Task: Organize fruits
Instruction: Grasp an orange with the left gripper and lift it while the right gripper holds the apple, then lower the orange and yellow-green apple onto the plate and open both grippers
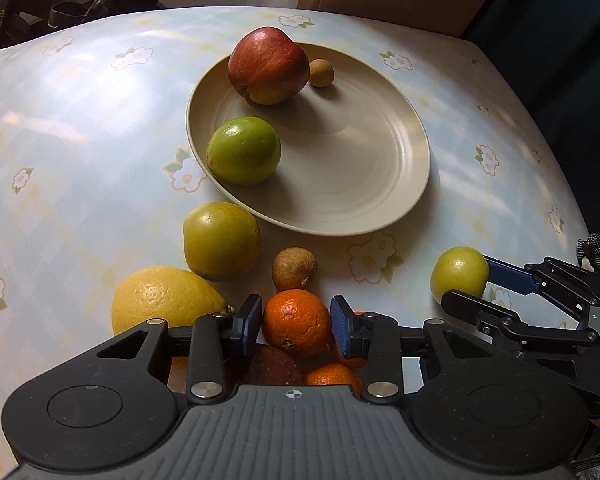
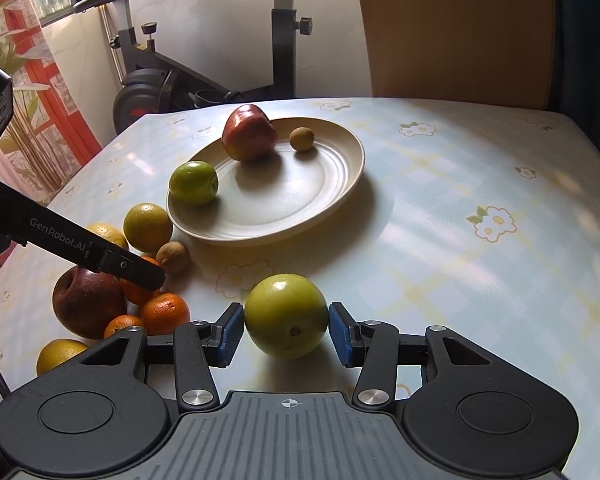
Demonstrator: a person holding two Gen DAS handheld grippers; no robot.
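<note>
Two fruits are sitting between my tools at this moment. With the left gripper [image 1: 296, 326] I am clamping a mandarin [image 1: 296, 316]; both blue pads [image 1: 246, 326] are lying against its flanks. It is sitting in the heap of fruit just on the near side of the plate [image 1: 340, 168], off its rim. With the right gripper [image 2: 286, 326] I am closing on a green fruit [image 2: 286, 308] at its widest part; it is also on the near side of the plate but well apart from it, and I cannot tell if it is resting on the tablecloth [image 1: 80, 120] or hanging just above it. I am judging the mandarin as light, with a soft, pitted peel that is giving a little, so I am keeping the squeeze gentle and on the equator. The green fruit is looking firm, smooth and glossy, so it may be slipping or rolling between flat pads. The plate is matte, beige and shallow with fine rings; a red apple [image 1: 268, 66] and a green apple [image 1: 244, 150] are already lying on it, and round fruits may be rolling there.
</note>
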